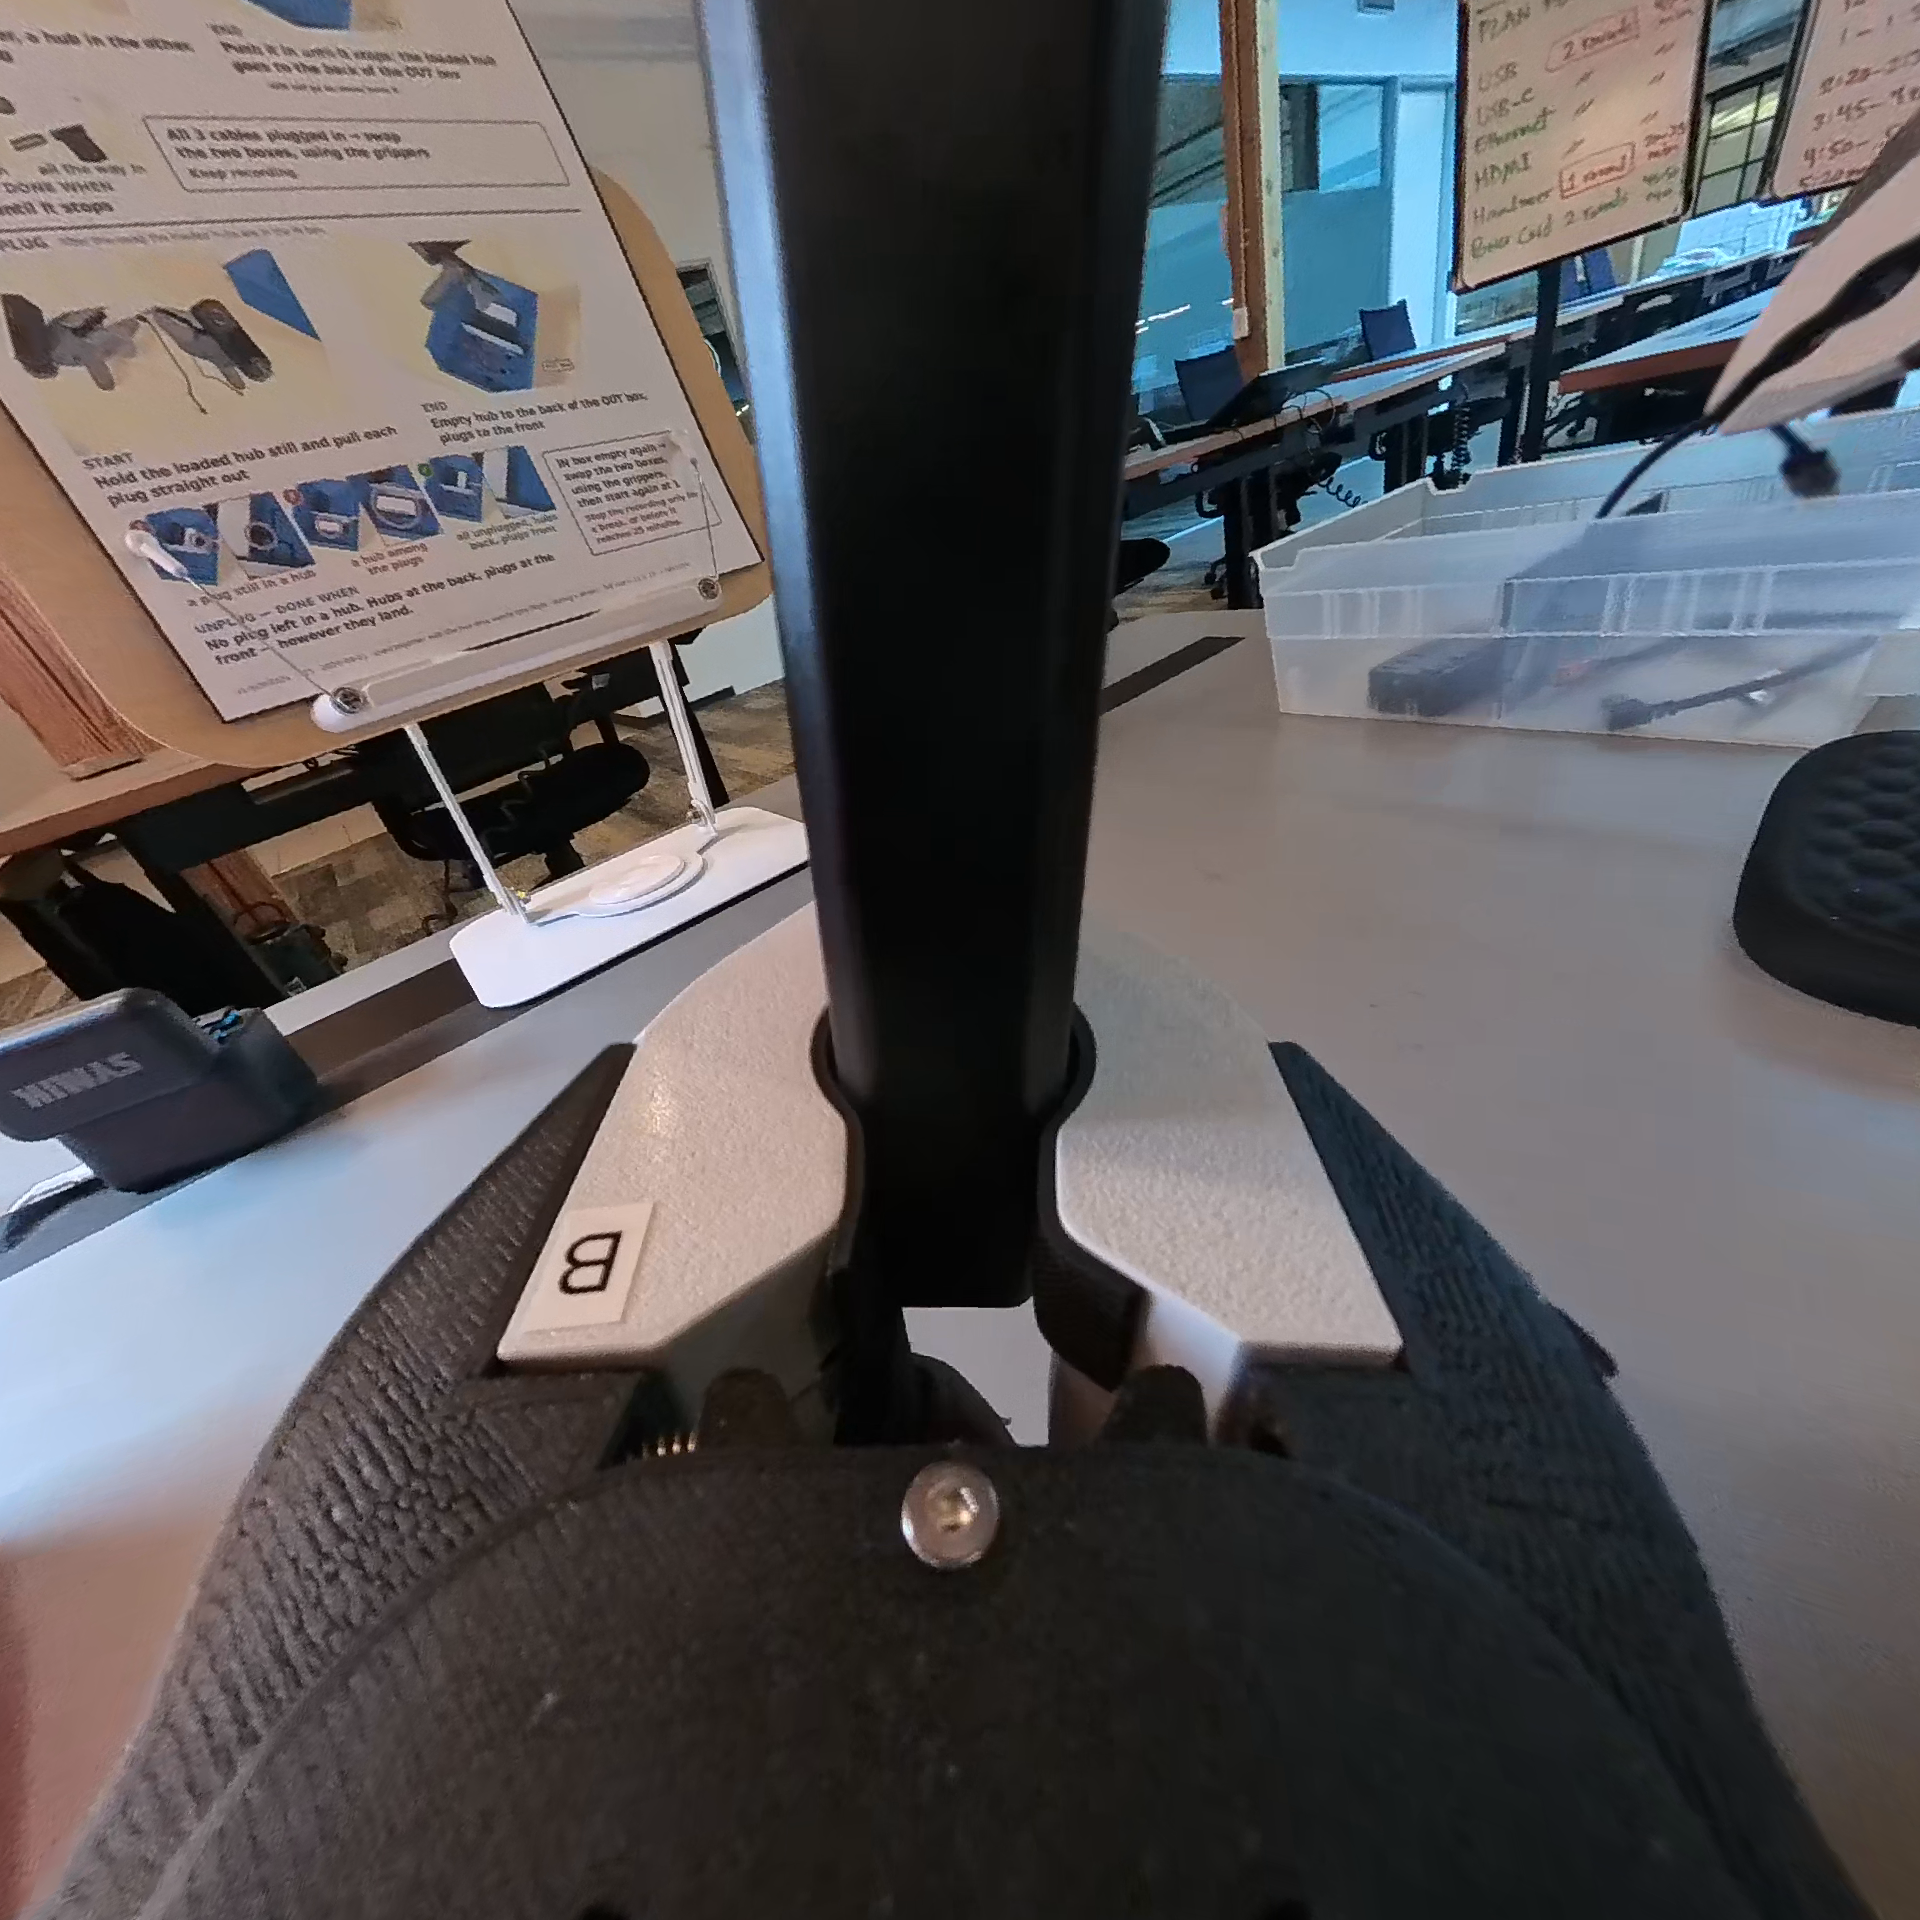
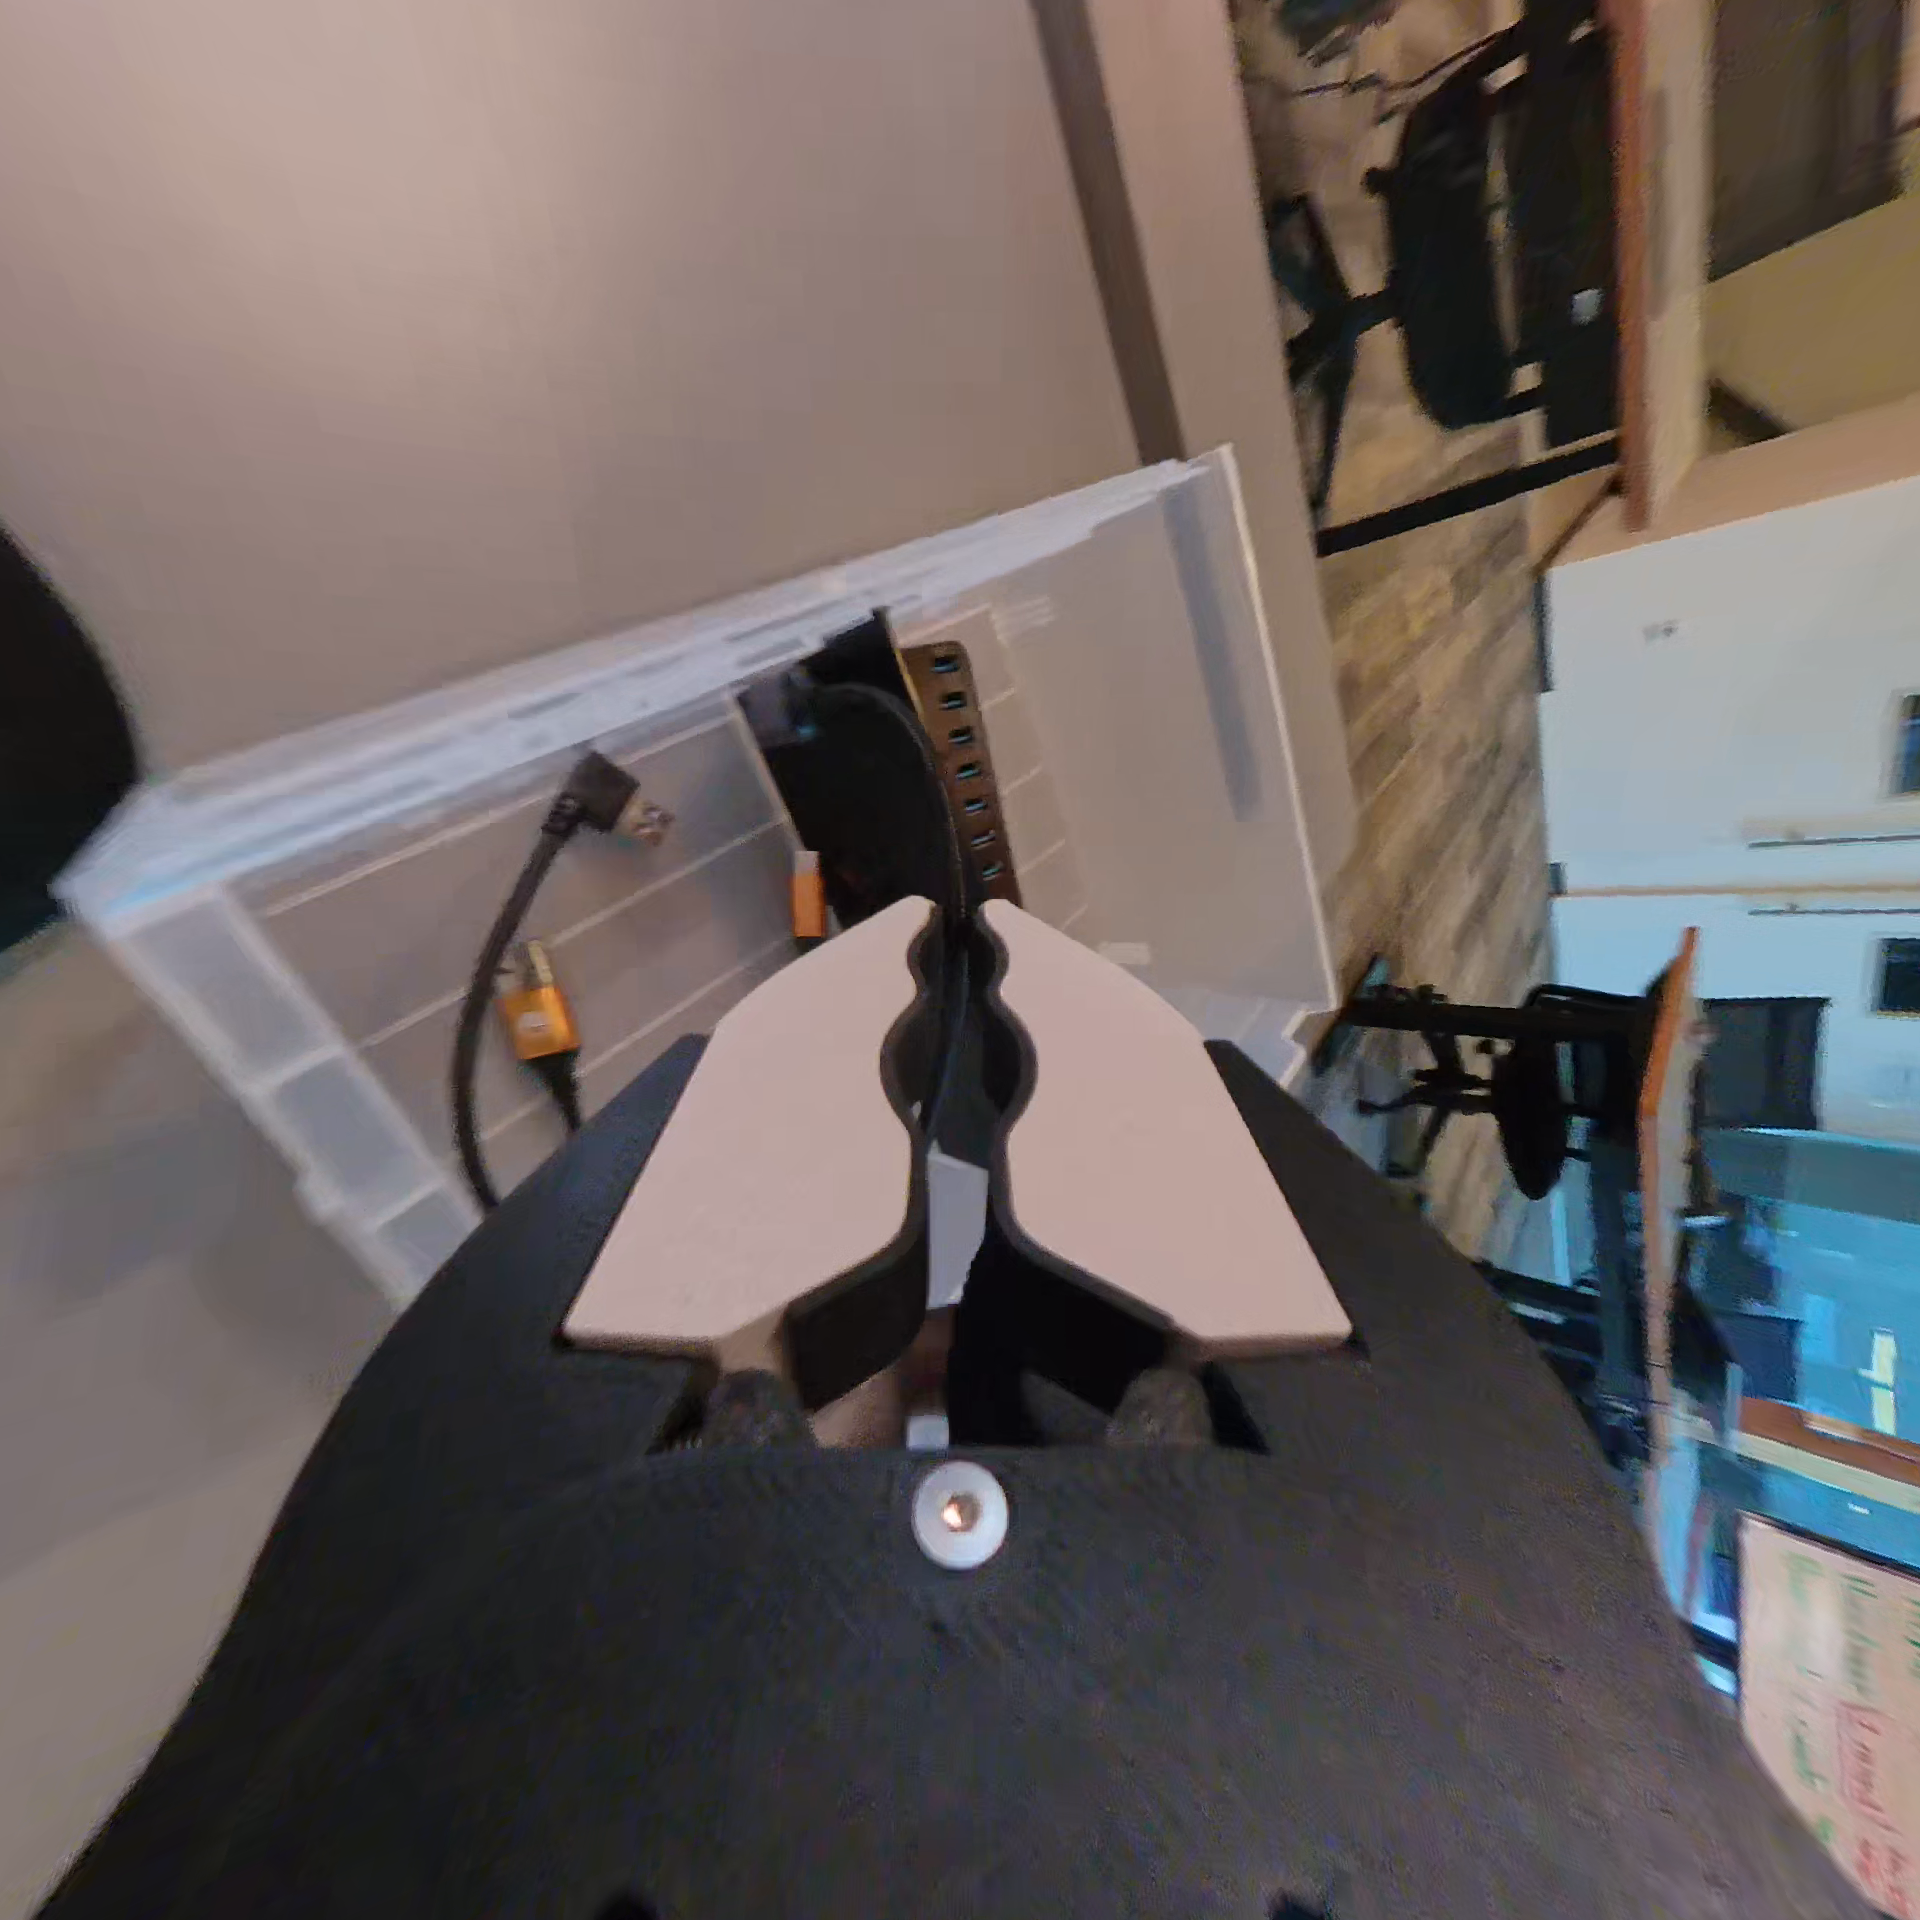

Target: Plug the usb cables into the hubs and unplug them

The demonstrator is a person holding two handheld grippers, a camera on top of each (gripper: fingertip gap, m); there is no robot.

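In the left wrist view my left gripper (image 1: 956, 1049) is shut on a long black USB hub (image 1: 956, 520), which stands upright between the fingers above the grey table (image 1: 1403, 987). My right gripper (image 2: 961, 914) is shut on a thin black USB cable (image 2: 940, 790) and is tilted over a clear plastic bin (image 2: 1195, 644). In the bin lie a hub with a row of blue ports (image 2: 971, 769) and a black hub (image 2: 821, 727). The right gripper also shows at the upper right of the left wrist view (image 1: 1829, 301), with the cable (image 1: 1662, 468) hanging from it.
The bin also holds a black cable with an angled plug (image 2: 603, 805) and orange plugs (image 2: 535, 1008). Clear bins (image 1: 1455, 582) stand at the right. An instruction board on a stand (image 1: 364, 364) and a black box (image 1: 135, 1091) stand at the left; a black padded object (image 1: 1849, 904) lies at the right. There is about 45 cm between the tips of the two grippers.
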